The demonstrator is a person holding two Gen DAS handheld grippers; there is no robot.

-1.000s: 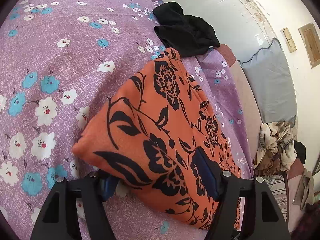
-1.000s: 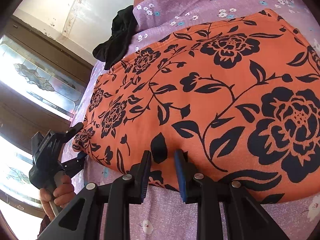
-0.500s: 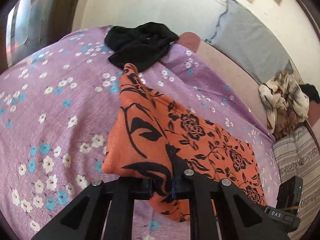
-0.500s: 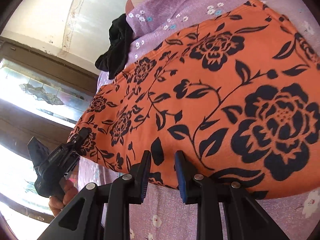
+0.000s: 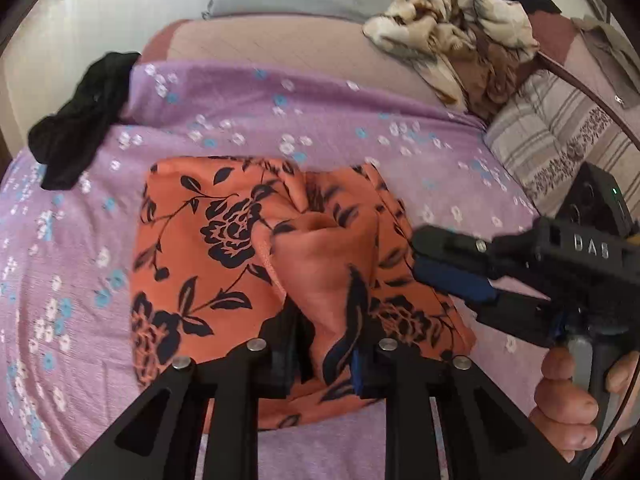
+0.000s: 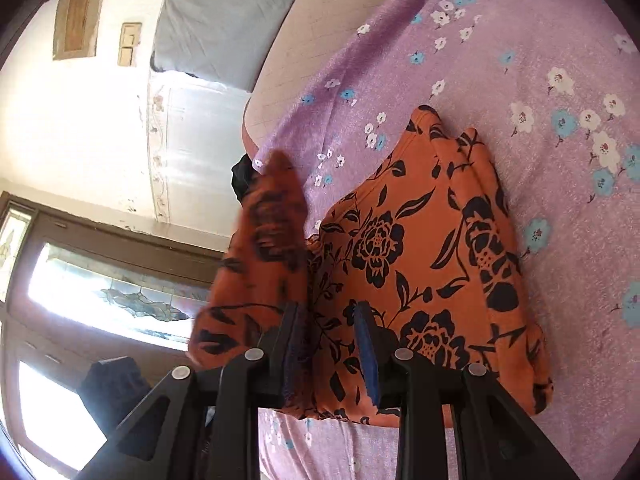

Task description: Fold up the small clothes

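Since prior frame, orange floral garment (image 5: 224,248) flap carried across toward bedspread (image 5: 248,108) centre for fold; left gripper (image 5: 326,354) pinching flap, jaws just re-opening slightly; right gripper (image 6: 330,344) narrow w/ hem between, grip unclear.

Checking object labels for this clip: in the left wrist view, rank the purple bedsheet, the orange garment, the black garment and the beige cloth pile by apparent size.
1. Purple bedsheet
2. Orange garment
3 and 4. Beige cloth pile and black garment: they look about alike, and the pile lies farther back, so I leave them unranked.
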